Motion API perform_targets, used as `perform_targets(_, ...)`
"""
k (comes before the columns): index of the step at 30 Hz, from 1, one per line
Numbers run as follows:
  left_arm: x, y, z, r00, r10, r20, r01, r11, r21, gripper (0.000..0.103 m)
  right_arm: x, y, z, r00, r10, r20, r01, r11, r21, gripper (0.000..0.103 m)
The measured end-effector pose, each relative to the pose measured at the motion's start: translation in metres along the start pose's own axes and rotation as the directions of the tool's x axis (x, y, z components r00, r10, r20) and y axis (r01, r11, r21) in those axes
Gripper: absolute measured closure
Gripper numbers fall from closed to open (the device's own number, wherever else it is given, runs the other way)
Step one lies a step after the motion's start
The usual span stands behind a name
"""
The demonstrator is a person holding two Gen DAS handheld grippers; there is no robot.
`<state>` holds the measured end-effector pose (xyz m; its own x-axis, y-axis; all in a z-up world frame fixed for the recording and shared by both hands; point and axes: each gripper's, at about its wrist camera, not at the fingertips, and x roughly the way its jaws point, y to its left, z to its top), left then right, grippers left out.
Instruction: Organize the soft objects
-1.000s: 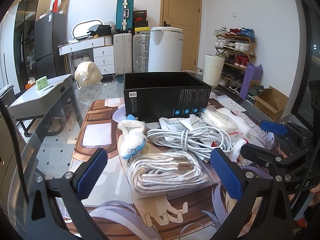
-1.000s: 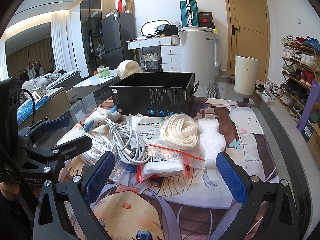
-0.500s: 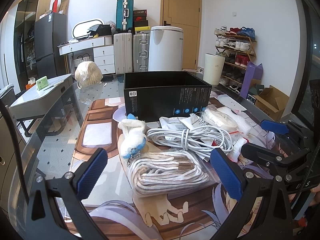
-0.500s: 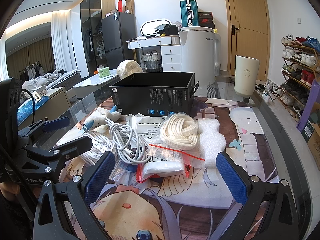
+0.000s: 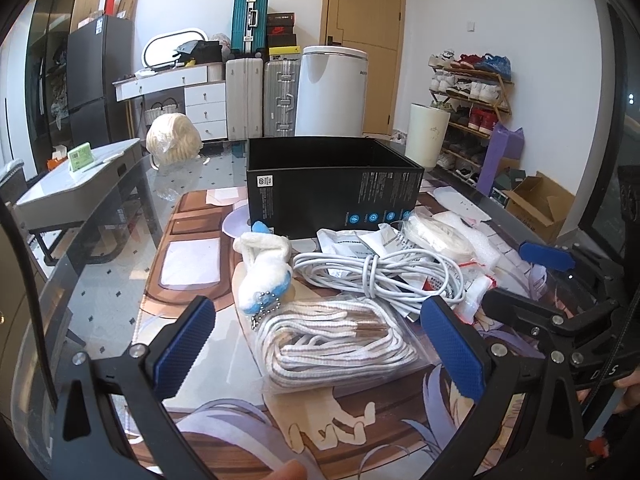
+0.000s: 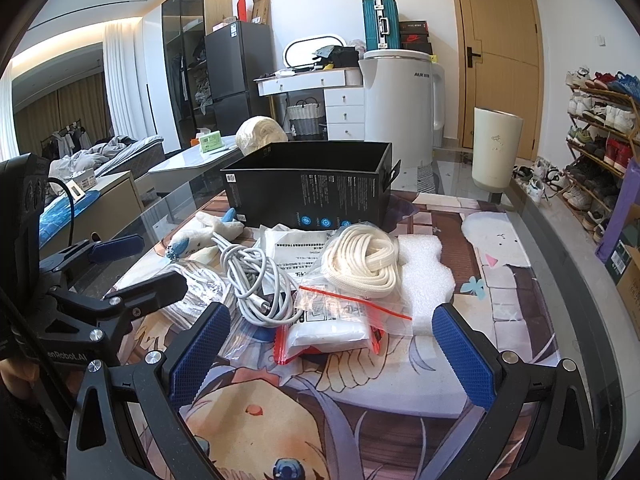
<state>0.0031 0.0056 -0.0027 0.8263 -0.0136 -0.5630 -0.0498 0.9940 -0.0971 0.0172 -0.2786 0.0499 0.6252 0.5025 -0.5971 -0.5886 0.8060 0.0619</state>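
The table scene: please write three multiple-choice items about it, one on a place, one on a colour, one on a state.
1. Where does the plush toy lie?
A. inside the black box
B. on the mat, left of the white cable
C. on the foam sheet

2. What colour are the gripper pads?
A. blue
B. red
C. green

3. How is the left gripper?
A. shut on the laces
B. shut, empty
C. open

Key: 1 B, it rests beside the white cable, before the black box. 2 A, the pads are blue. 3 C, its jaws stand wide apart above the bagged laces.
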Motion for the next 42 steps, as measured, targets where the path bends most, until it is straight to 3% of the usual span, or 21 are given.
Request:
perform_targets(6, -0.001, 0.005, 0.002, 1.0, -0.001, 0.002, 0.001, 1.0, -0.019, 0.0, 0.004, -0.005, 0.003, 1.0, -0.02, -0.011, 0.021, 1.0, 0.007, 0.001)
perform_targets(18, -0.009, 0.006, 0.012, 1.0, 0.005, 0.023, -0.006, 1.0, 0.029, 0.0, -0.001, -0.014, 0.008, 0.999, -0.043, -0.02, 0.043, 0.999, 0.0, 0.001)
perform_targets(24, -0.009, 0.015, 0.015, 1.0, -0.022, 0.021, 0.023, 1.0, -0.008, 0.0, 0.0, -0.017, 0.014, 0.998, -0.05, -0.029, 0.05, 0.999, -0.02, 0.001)
perform_targets(36, 0.004, 0.026, 0.019, 0.998, -0.011, -0.062, 0.01, 1.0, -0.011, 0.0, 0.004, -0.033, 0.022, 0.992, -0.102, -0.068, 0.1, 0.994, -0.033, 0.001)
perform_targets(42, 0.011, 0.038, 0.023, 0.997, 0.036, -0.073, -0.039, 0.998, -0.04, 0.0, 0.01, -0.043, 0.033, 0.99, -0.119, -0.078, 0.116, 0.992, -0.04, 0.001)
